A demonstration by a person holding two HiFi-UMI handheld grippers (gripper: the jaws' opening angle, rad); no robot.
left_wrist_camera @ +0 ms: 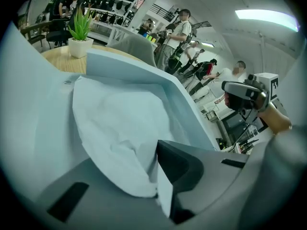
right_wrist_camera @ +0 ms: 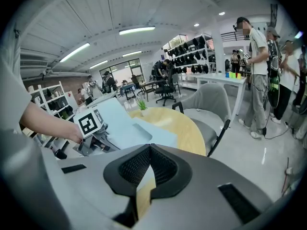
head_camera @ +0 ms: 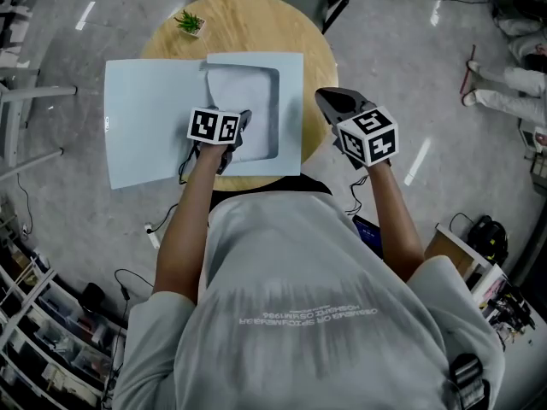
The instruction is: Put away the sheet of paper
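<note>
A pale blue folder lies open on the round wooden table. The white sheet of paper lies crumpled in the folder's right half, behind its cut-out front panel. My left gripper is at the sheet's near edge, shut on the paper, which bulges up between the jaws. My right gripper hovers at the table's right rim, beside the folder, its jaws closed tip to tip with nothing in them.
A small potted plant stands at the table's far left edge. A grey chair sits behind the table. People stand by shelves and desks further back on the right. Cables and shelves lie on the floor to the left.
</note>
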